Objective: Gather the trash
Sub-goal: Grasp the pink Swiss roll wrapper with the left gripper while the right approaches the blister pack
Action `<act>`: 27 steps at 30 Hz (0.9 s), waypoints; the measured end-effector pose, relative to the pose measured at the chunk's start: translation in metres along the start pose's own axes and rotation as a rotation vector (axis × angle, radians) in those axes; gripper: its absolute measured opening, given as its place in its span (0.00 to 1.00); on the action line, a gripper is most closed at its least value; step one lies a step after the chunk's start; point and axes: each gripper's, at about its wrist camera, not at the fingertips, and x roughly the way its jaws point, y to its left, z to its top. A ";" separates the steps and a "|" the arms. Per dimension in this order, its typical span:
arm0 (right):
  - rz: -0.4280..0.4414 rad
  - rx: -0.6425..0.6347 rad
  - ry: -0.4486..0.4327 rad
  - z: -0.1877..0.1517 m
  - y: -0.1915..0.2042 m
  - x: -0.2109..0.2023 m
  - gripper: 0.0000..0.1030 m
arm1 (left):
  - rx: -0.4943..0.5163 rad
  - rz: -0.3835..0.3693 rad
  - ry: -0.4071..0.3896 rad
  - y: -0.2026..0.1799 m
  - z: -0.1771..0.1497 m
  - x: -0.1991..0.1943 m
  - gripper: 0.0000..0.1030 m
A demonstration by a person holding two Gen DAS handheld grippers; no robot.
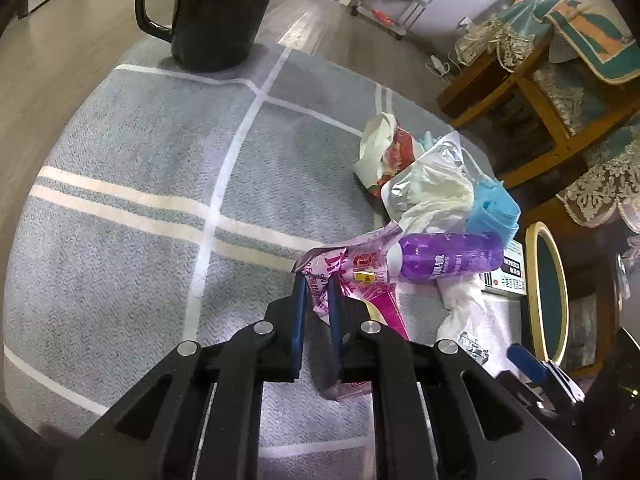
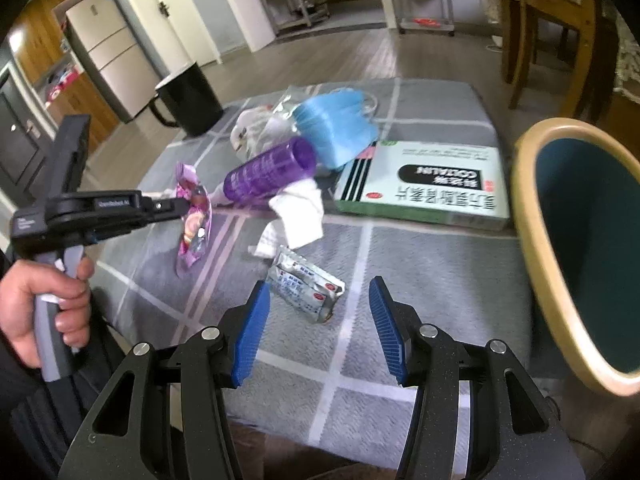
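A pink snack wrapper [image 1: 360, 270] lies crumpled on the grey checked cloth [image 1: 140, 152], and my left gripper [image 1: 316, 284] is shut on its near edge. The right wrist view shows the same wrapper [image 2: 194, 232] hanging from the left gripper [image 2: 188, 204], lifted off the cloth. My right gripper [image 2: 319, 284] stands open just above a silver foil packet [image 2: 306, 286], which lies flat between and beyond its fingertips, untouched. A purple bottle [image 2: 268, 176] lies on its side with a white tissue [image 2: 298, 212] against it. A teal bin with a pale wooden rim [image 2: 532, 240] stands at the right.
A blue face mask [image 2: 332, 124], a white medicine box [image 2: 424, 184] and crumpled bags [image 1: 424, 176] lie behind the bottle. A black mug [image 2: 192, 104] stands at the cloth's far corner. Wooden chairs [image 2: 552, 20] stand past the table edge. A hand [image 2: 36, 304] holds the left gripper's handle.
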 end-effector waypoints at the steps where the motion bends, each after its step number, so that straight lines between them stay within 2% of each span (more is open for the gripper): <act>1: 0.007 -0.005 0.003 0.001 0.000 0.003 0.52 | -0.002 -0.004 -0.001 0.000 0.000 -0.001 0.09; 4: 0.023 -0.024 0.005 0.003 0.003 0.009 0.52 | -0.002 -0.015 -0.008 -0.001 -0.001 -0.004 0.09; 6: 0.027 -0.039 0.016 0.003 0.005 0.014 0.47 | -0.001 -0.022 -0.013 -0.002 -0.001 -0.006 0.09; 8: 0.025 -0.053 0.042 0.000 0.007 0.020 0.38 | 0.001 -0.026 -0.020 -0.003 -0.001 -0.008 0.09; 9: 0.024 -0.057 0.054 -0.001 0.006 0.021 0.30 | 0.001 -0.028 -0.024 -0.003 -0.001 -0.009 0.09; 12: 0.023 -0.071 0.061 -0.004 0.008 0.022 0.22 | -0.005 -0.040 -0.039 -0.003 0.000 -0.014 0.09; 14: 0.033 -0.072 0.059 -0.004 0.008 0.019 0.05 | -0.006 -0.051 -0.055 -0.004 0.000 -0.020 0.09; 16: 0.035 -0.075 0.059 -0.005 0.009 0.017 0.01 | -0.004 -0.059 -0.066 -0.006 0.000 -0.024 0.09; 24: 0.032 -0.068 0.046 -0.003 0.009 0.009 0.02 | -0.002 -0.091 -0.104 -0.011 0.001 -0.038 0.09; 27: 0.043 -0.047 0.046 -0.002 0.006 0.008 0.25 | 0.004 -0.096 -0.106 -0.012 0.000 -0.039 0.09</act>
